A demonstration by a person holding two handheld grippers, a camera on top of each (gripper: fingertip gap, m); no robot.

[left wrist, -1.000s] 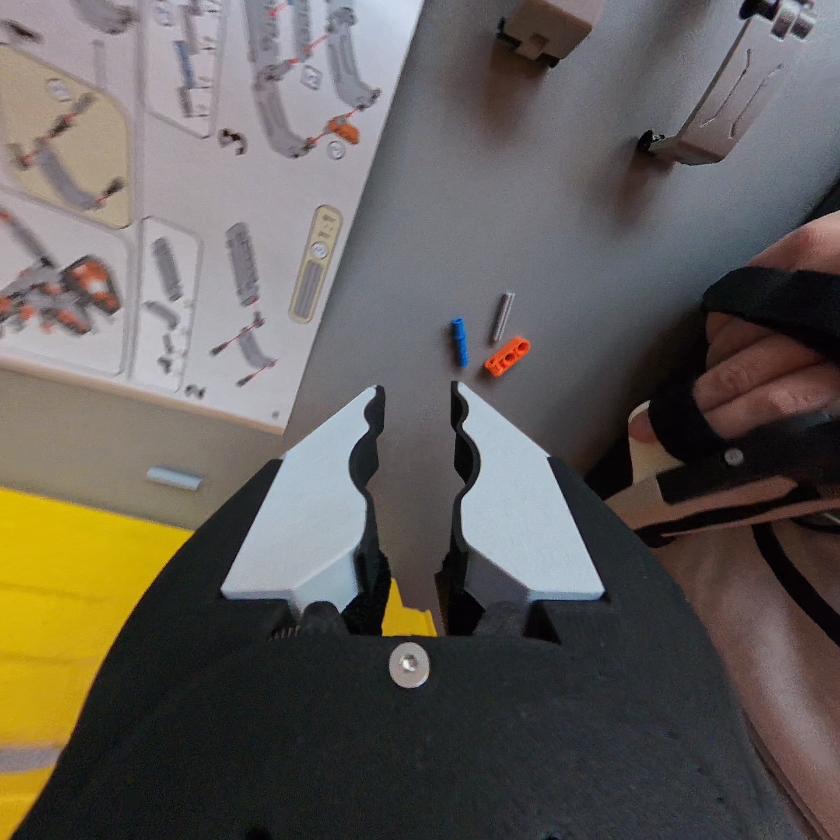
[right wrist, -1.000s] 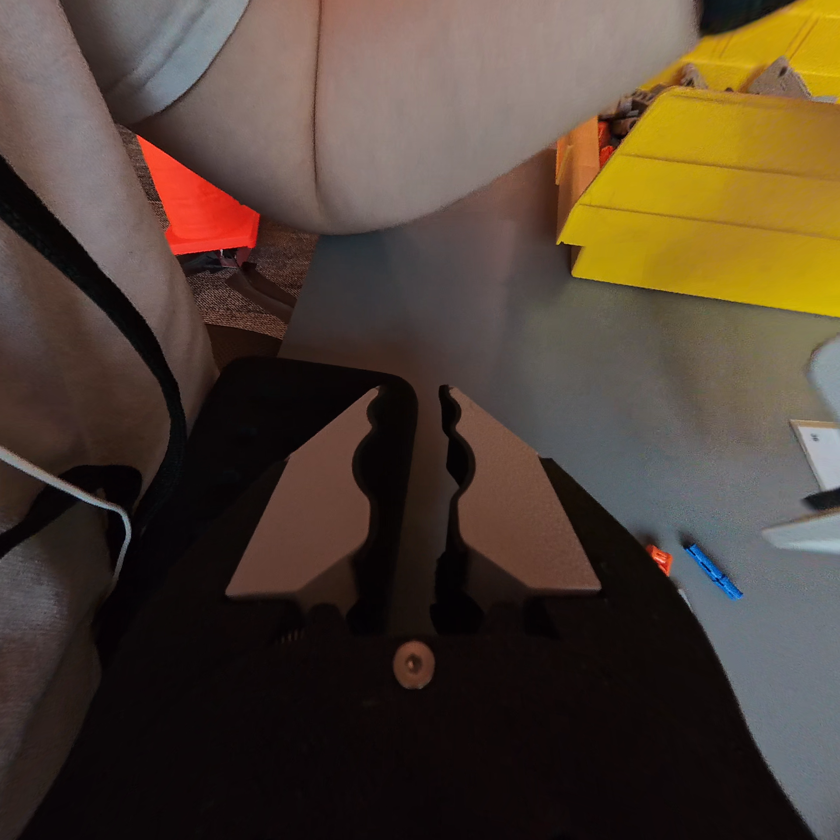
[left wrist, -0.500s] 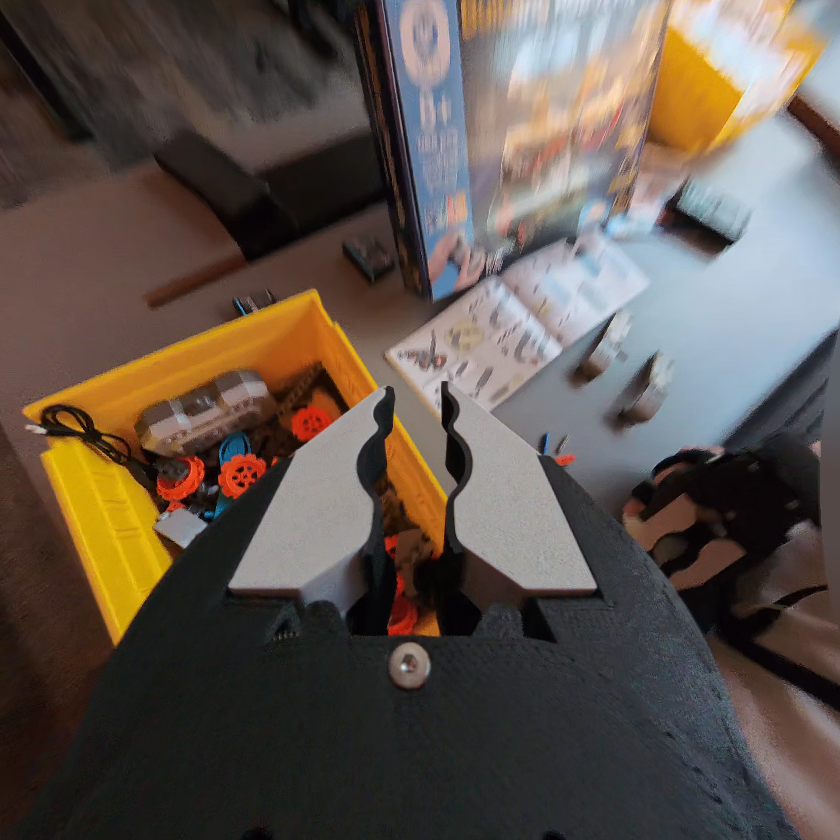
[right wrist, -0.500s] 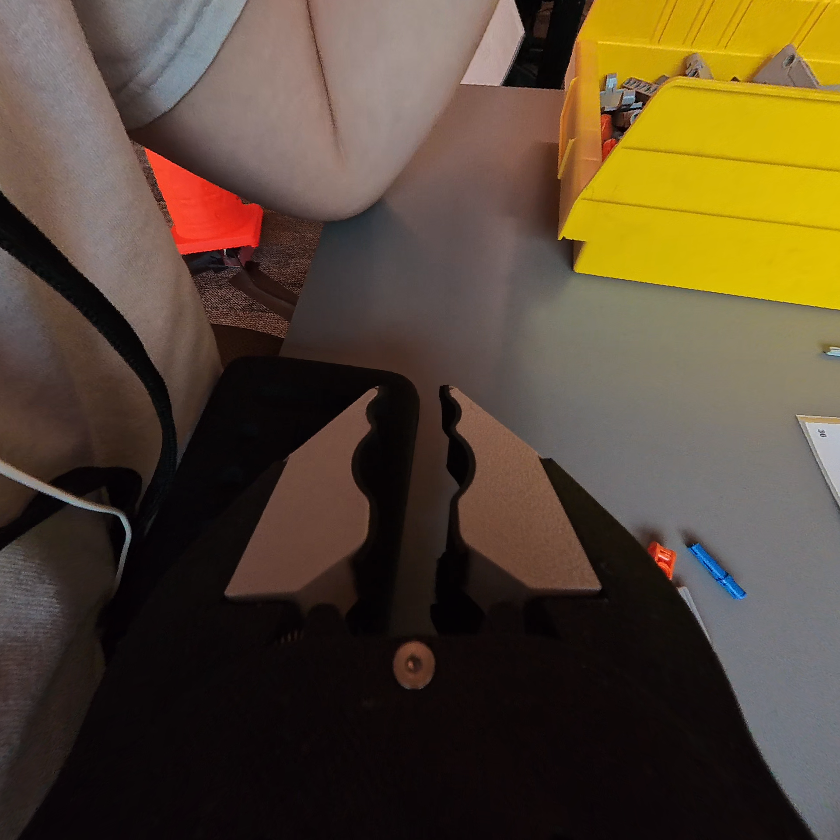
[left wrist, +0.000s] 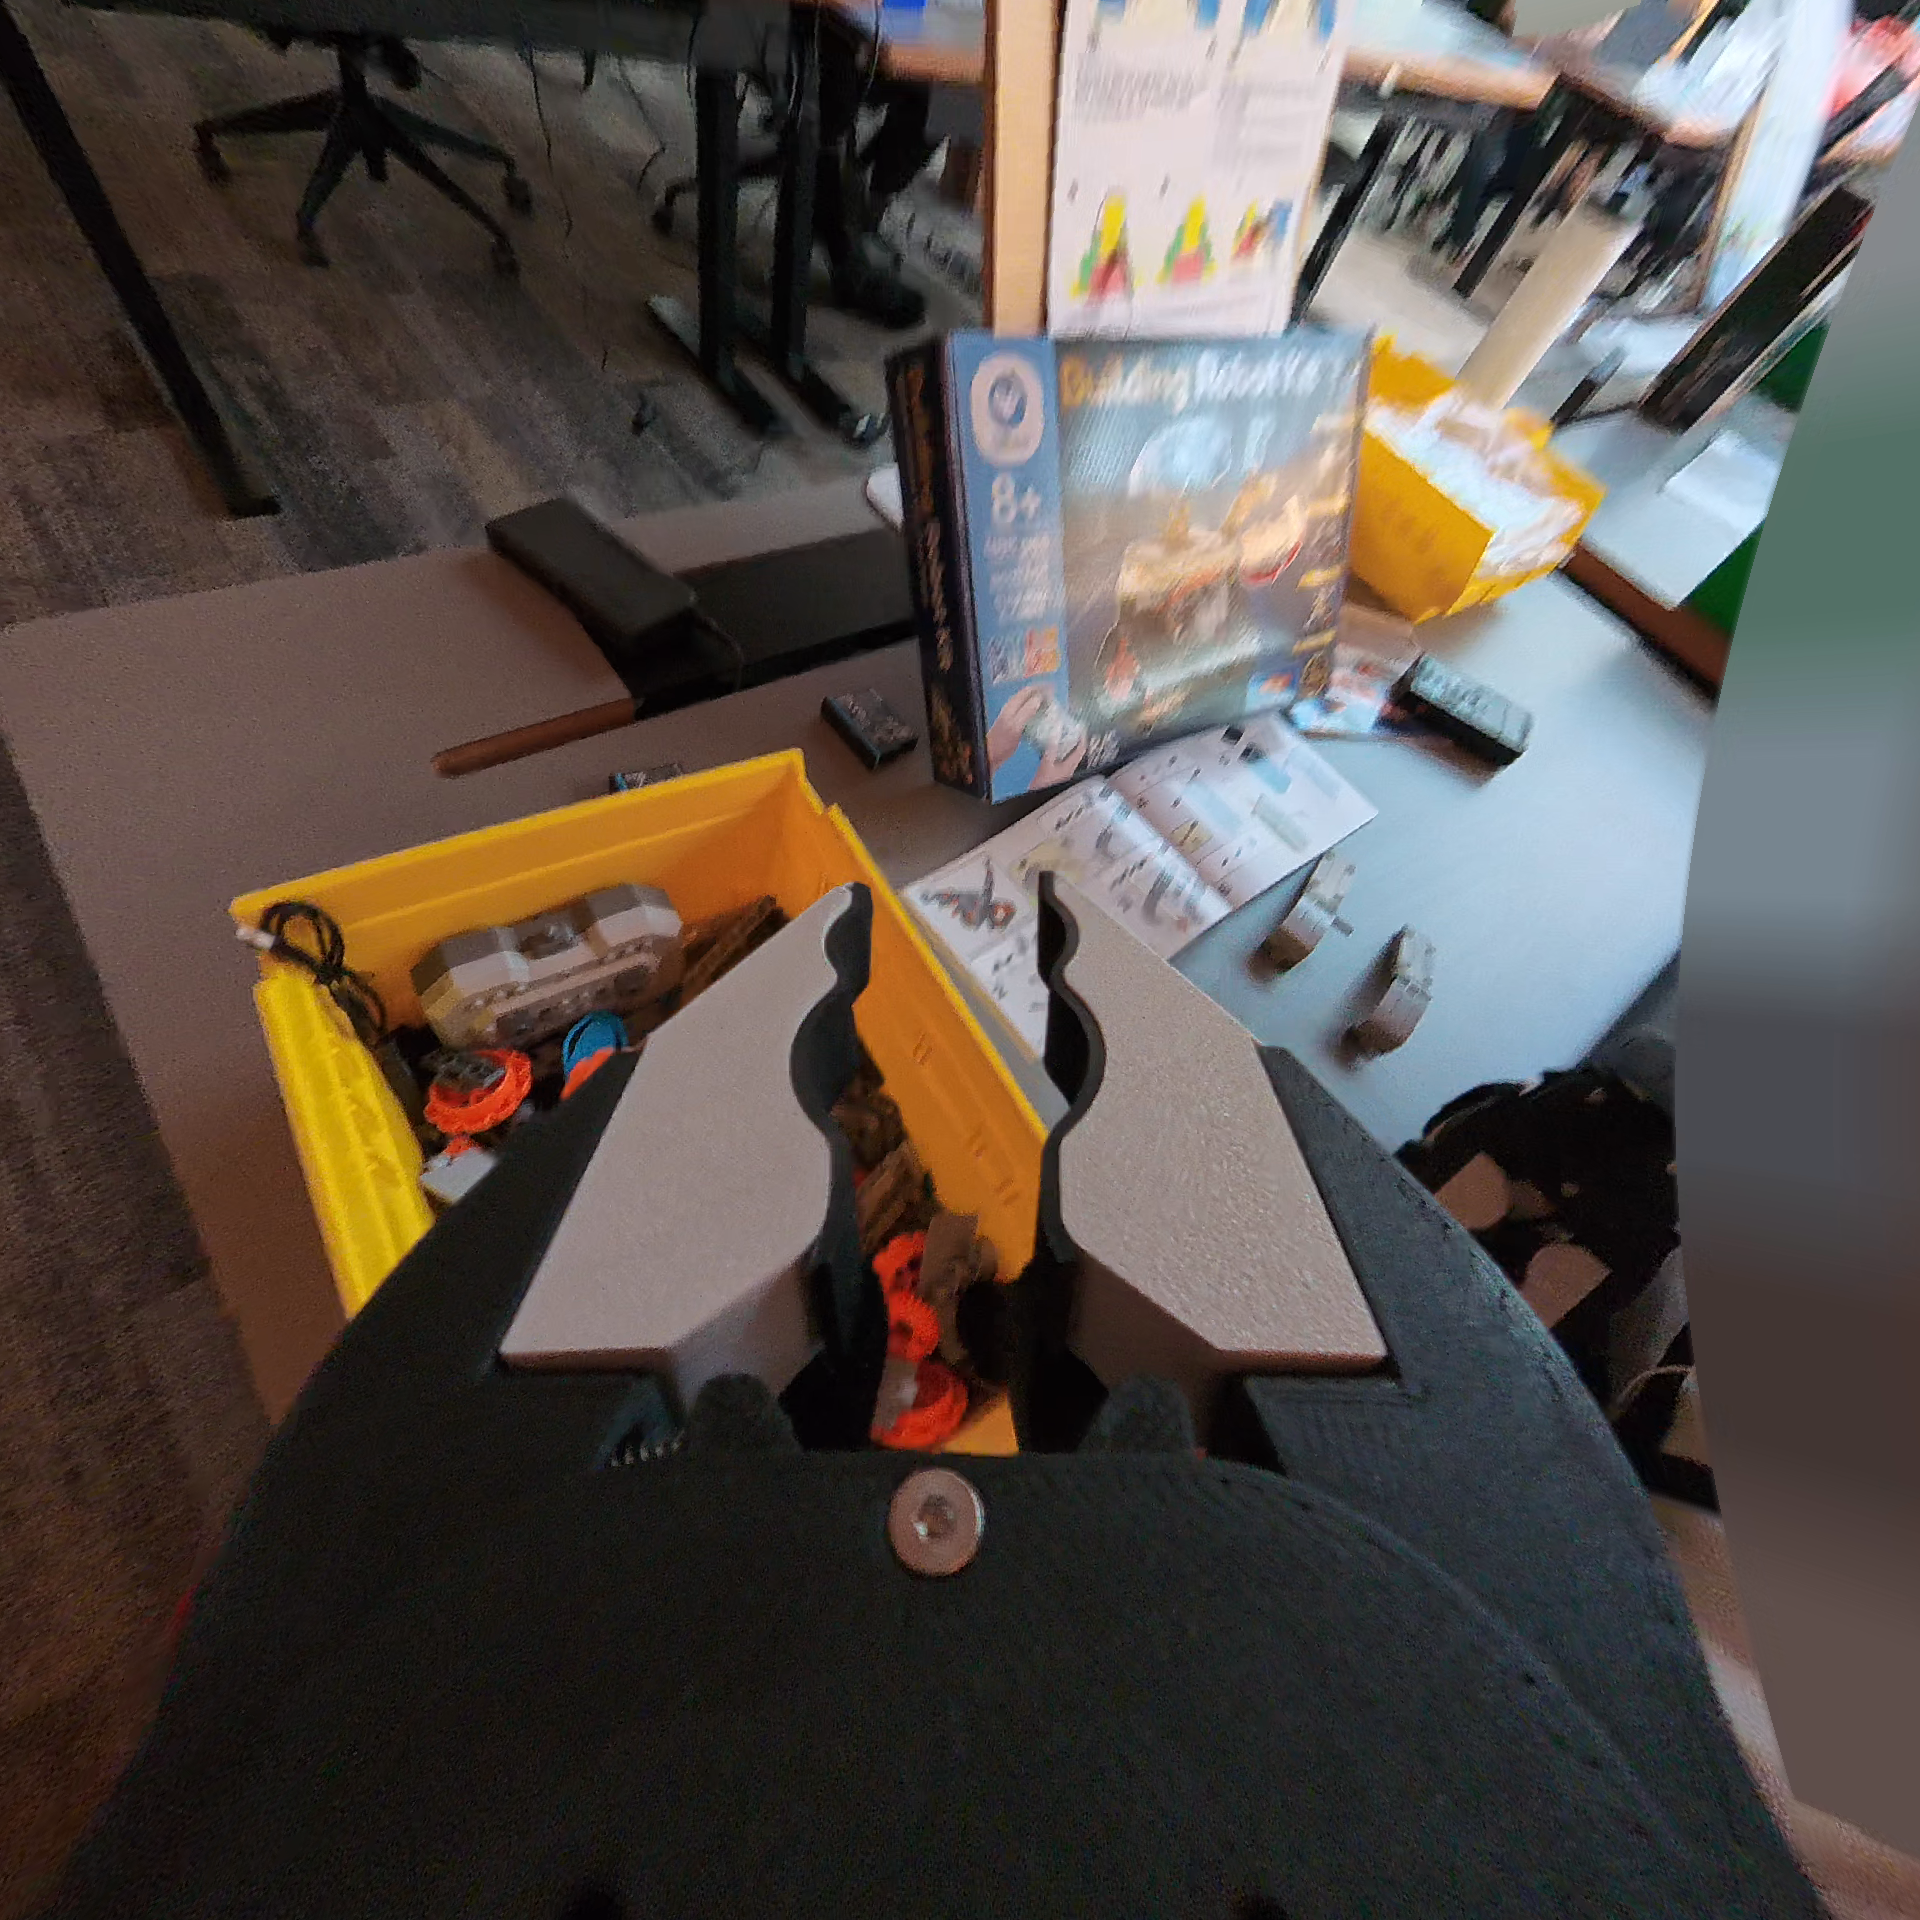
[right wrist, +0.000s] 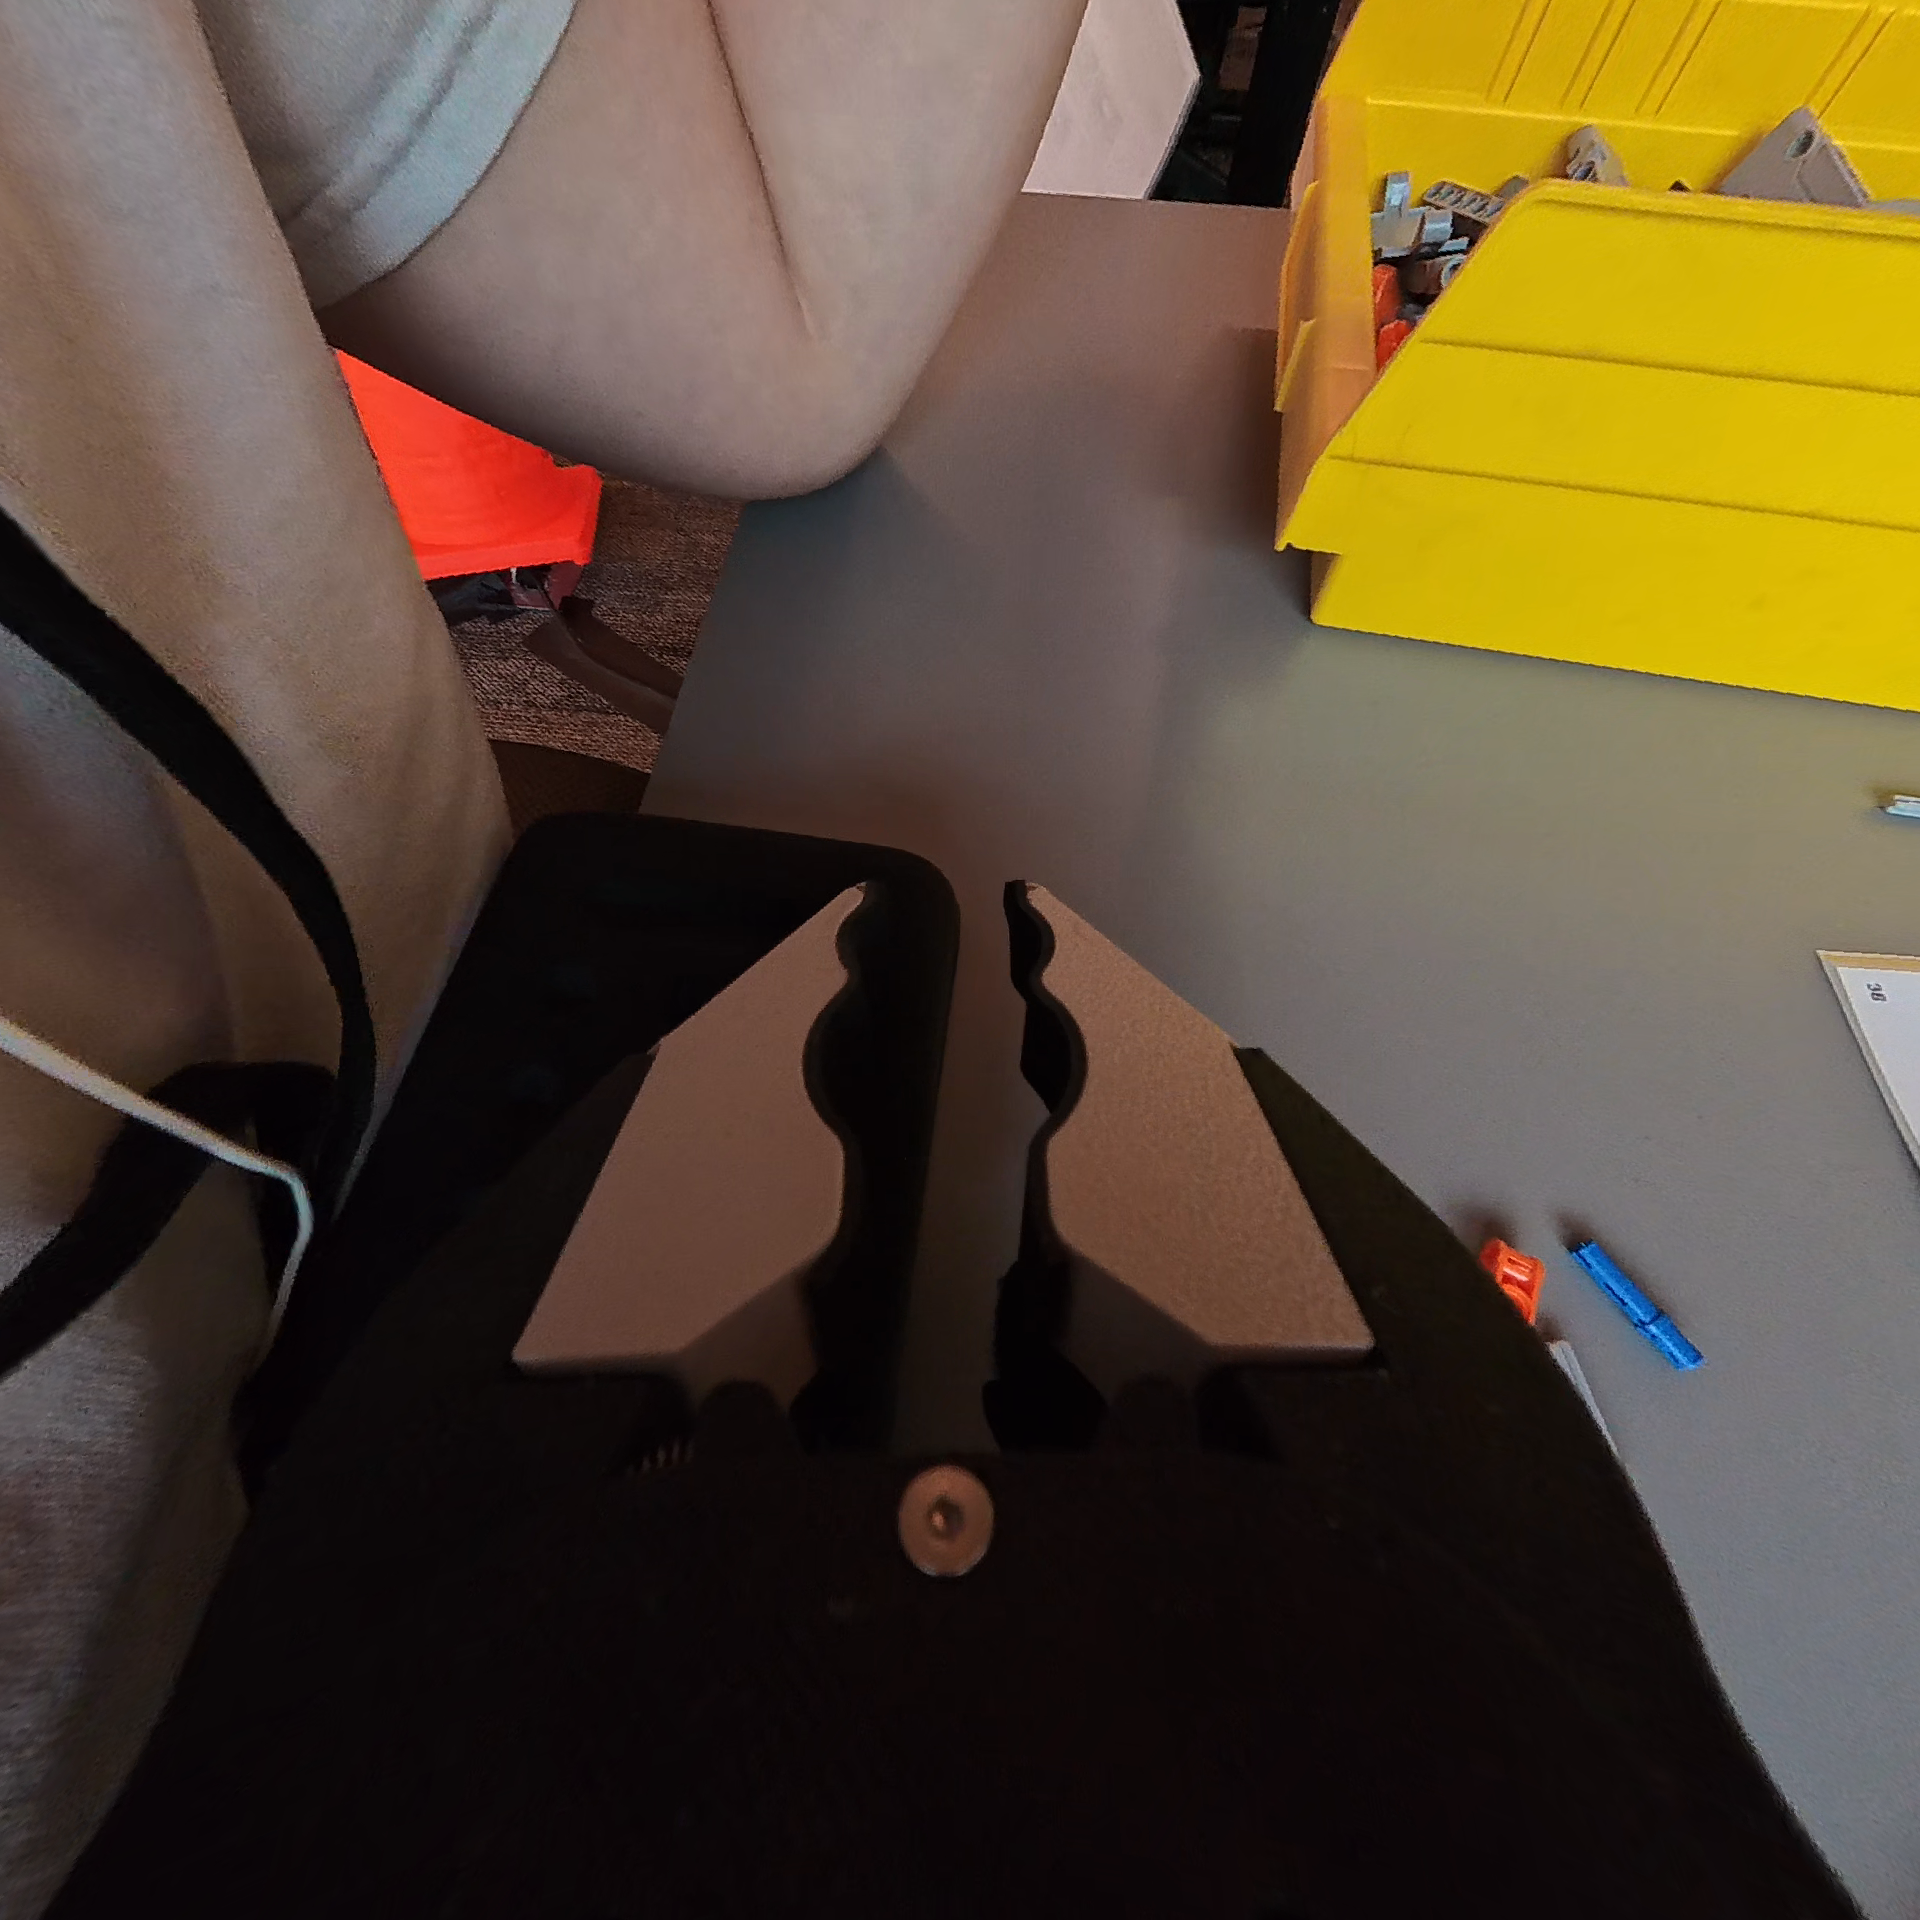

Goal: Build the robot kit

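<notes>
1. Left gripper [left wrist: 945,899]: grey wavy-edged fingers parted with a clear gap, nothing between them. It hangs above the open yellow plastic bin [left wrist: 665,831], tips over the bin's right wall.
2. The bin sits on the grey table [left wrist: 1507,894]. Contents: a grey blocky motor-like part [left wrist: 551,961], orange toothed wheels [left wrist: 473,1096], a black cable [left wrist: 307,940], and mixed dark pieces.
3. Right of the bin: an open instruction booklet [left wrist: 1174,831], lying flat. Behind it, a tall blue printed cardboard box [left wrist: 1132,561], upright.
4. Two small grey cylindrical parts [left wrist: 1299,925] are on the table right of the booklet. A second yellow bin [left wrist: 1455,520] stands further back. View is motion-blurred, so fine detail is unclear.
5. Right gripper [right wrist: 935,899]: fingers slightly apart with a narrow gap, empty. It is low over the table's near edge, close to the person's torso, with a bare arm [right wrist: 675,260] above.
6. Beside its right side on the table: a small orange plastic piece [right wrist: 1512,1273] and a blue plastic pin [right wrist: 1636,1304], near each other but not touching.
7. Far right: the corner of a white paper sheet [right wrist: 1881,1029]. Upper right: the yellow bin [right wrist: 1610,468] with grey and orange parts.
</notes>
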